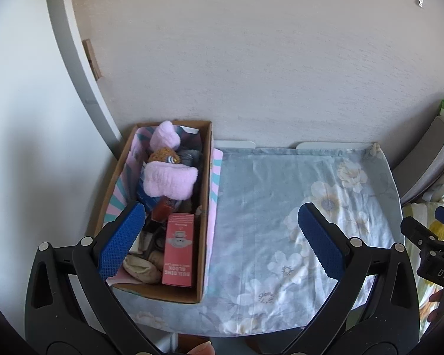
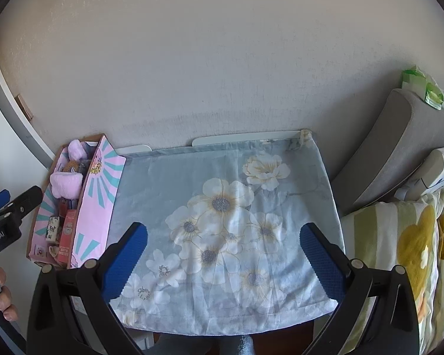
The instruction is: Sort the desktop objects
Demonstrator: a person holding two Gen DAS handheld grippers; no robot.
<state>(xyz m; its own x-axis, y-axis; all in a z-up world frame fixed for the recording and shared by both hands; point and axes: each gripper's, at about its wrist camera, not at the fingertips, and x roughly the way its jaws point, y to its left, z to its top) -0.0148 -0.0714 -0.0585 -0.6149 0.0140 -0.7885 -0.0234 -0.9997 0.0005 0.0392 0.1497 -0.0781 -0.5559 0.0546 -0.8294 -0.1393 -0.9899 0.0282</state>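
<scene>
A cardboard box [image 1: 206, 207] stands at the table's left end, against the wall. It holds a pink plush [image 1: 168, 182], a brown toy [image 1: 162, 156], a red carton [image 1: 179, 250] and several small items. The box also shows in the right wrist view [image 2: 99, 201]. My left gripper [image 1: 219, 239] is open and empty, above the box's near right corner. My right gripper [image 2: 222, 257] is open and empty, above the flowered cloth [image 2: 222, 207].
The pale blue flowered cloth [image 1: 296, 222] covers the small table by the wall. A grey cushion [image 2: 399, 142] and a yellow-flowered pillow [image 2: 399, 242] lie to the right. A green packet [image 2: 423, 85] sits on the cushion.
</scene>
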